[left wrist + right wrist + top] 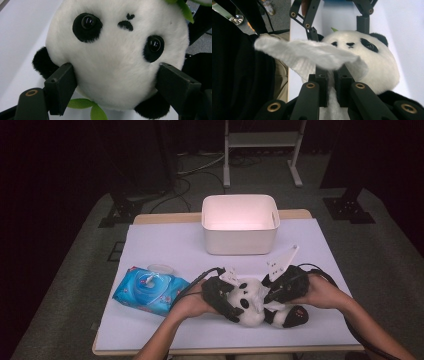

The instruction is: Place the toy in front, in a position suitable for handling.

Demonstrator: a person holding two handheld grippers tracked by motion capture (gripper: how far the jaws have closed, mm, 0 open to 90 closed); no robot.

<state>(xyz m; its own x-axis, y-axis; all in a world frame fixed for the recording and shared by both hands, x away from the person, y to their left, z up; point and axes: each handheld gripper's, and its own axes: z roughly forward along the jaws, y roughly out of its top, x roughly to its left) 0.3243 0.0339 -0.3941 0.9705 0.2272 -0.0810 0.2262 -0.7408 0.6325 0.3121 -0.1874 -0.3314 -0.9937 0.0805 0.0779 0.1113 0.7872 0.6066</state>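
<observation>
A black-and-white panda plush (252, 312) lies on the white table cover (165, 245) near the front edge. My left gripper (239, 308) holds its head: in the left gripper view (116, 72) the two black jaws press into the cheeks of the panda (117, 57). My right gripper (334, 75) is shut on a white wipe (312, 55), which drapes over the head of the panda (374, 65). In the high view the right gripper (270, 296) comes at the panda from the right, with the wipe (261, 292) on the head. A green leaf (82, 103) pokes out under the plush.
A blue pack of wet wipes (150, 291) lies left of the panda. An open white bin (240, 237) stands at the back middle of the table. A dark sleeve (239, 75) fills the left of the right gripper view.
</observation>
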